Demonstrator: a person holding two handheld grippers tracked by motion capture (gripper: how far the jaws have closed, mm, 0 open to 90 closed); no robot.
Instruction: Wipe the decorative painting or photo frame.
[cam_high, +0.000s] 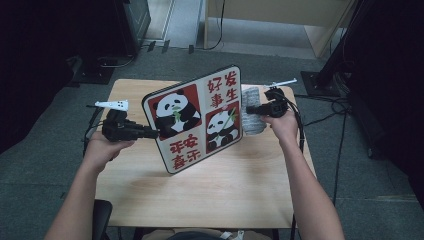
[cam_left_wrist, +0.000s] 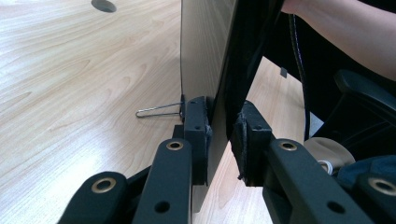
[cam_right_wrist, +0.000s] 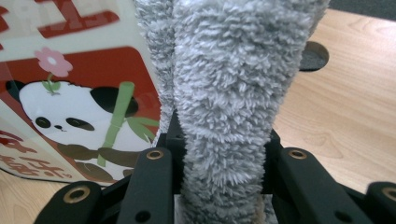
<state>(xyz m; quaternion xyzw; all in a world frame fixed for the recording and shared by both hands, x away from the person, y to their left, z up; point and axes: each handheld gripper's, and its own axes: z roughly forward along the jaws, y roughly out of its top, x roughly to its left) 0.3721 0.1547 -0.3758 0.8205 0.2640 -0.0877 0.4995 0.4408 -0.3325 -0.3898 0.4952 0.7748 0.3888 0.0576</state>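
Observation:
A white board (cam_high: 195, 117) printed with pandas on red squares and red characters stands tilted over the wooden table (cam_high: 200, 195). My left gripper (cam_high: 152, 133) is shut on its left edge. In the left gripper view the board (cam_left_wrist: 205, 56) is edge-on, with both pads of that gripper (cam_left_wrist: 224, 135) pressed on it. A thin wire stand (cam_left_wrist: 159, 110) sticks out behind it. My right gripper (cam_high: 248, 110) is at the board's right edge, shut on a grey fluffy cloth (cam_high: 254, 125). The cloth (cam_right_wrist: 233, 93) rises between that gripper's jaws (cam_right_wrist: 219, 154), beside the panda picture (cam_right_wrist: 70, 112).
The table has a round cable hole (cam_right_wrist: 314, 55) near its far side. A dark chair (cam_left_wrist: 369, 98) stands at the person's side. Black stands and cables (cam_high: 325, 80) sit on the grey floor to the right of the table.

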